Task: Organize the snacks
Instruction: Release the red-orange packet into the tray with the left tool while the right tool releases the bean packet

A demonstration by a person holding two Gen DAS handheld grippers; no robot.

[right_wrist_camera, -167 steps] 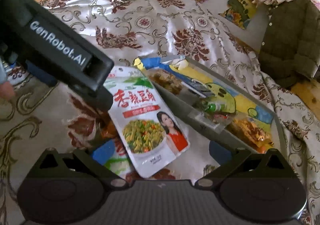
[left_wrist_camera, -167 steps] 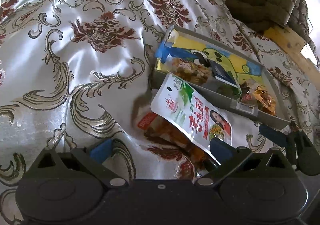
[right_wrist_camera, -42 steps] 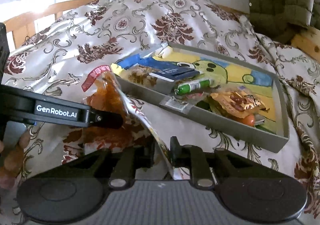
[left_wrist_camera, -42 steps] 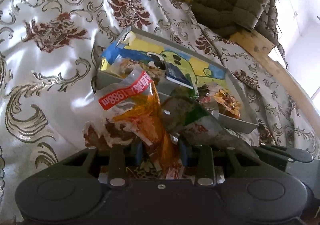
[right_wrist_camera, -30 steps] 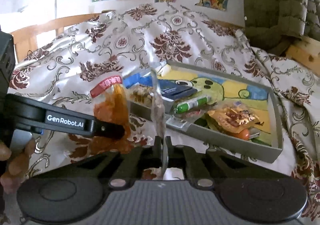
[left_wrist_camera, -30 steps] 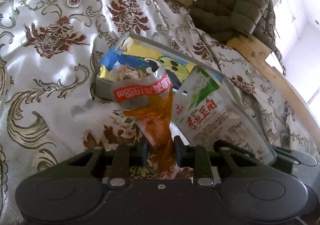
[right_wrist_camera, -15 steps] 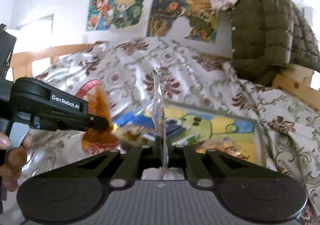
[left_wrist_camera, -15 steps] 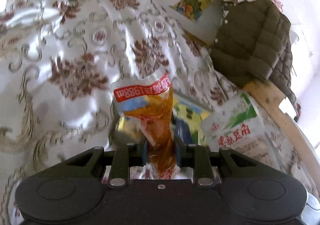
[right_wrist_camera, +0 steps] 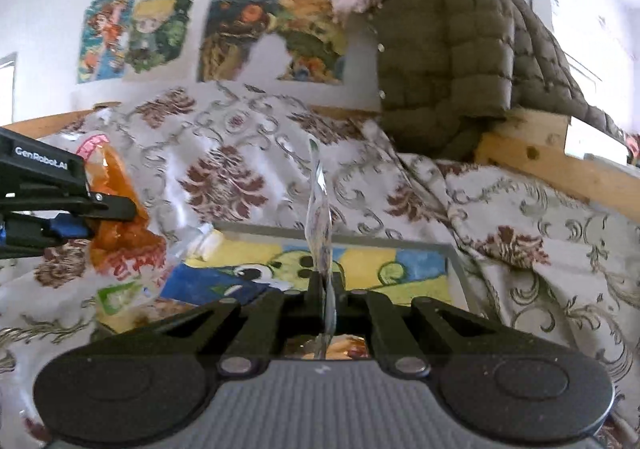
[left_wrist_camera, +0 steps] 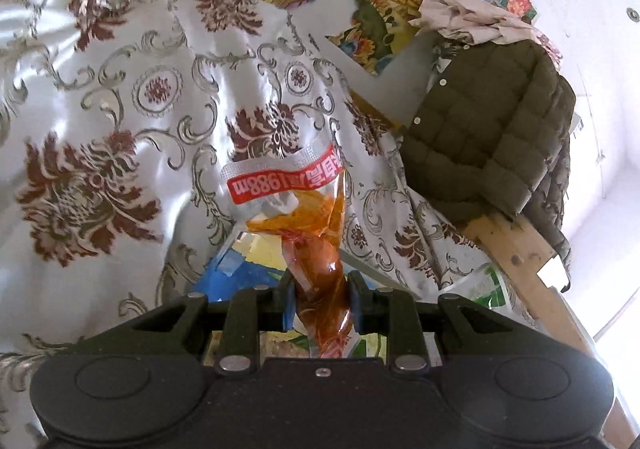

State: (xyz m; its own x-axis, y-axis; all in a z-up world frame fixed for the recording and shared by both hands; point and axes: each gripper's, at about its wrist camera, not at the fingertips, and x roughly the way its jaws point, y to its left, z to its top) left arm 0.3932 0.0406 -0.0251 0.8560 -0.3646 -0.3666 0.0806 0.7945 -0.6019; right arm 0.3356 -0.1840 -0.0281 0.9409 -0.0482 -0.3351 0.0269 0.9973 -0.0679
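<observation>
**Inspector:** Starting at the jaws: the left gripper (left_wrist_camera: 319,299) pinches an orange snack pouch (left_wrist_camera: 316,249) at its twisted waist, pads pressing both sides. The red-banded seal stands up beyond the fingers, clear of the bedspread (left_wrist_camera: 120,109).

**Assistant:** And the right gripper (right_wrist_camera: 323,291)?

**Inspector:** Jaws pressed nearly together on a flat foil packet (right_wrist_camera: 319,217), seen edge-on, so its face cannot be read from here. In the left view, a green-and-white corner (left_wrist_camera: 490,289) at the right is probably the same packet.

**Assistant:** Where do both sit?

**Inspector:** Held in the air over the near edge of the grey tray (right_wrist_camera: 456,265), which lies on the bedspread with other snacks inside. The orange pouch is to the left, the flat packet centre.

**Assistant:** Handling?

**Inspector:** Both look light and limp. The orange film appears slick and its filling soft; I judge the waist grip safer than the thin seal. The flat packet bends readily; an edge pinch suffices, though it may swing.
</observation>
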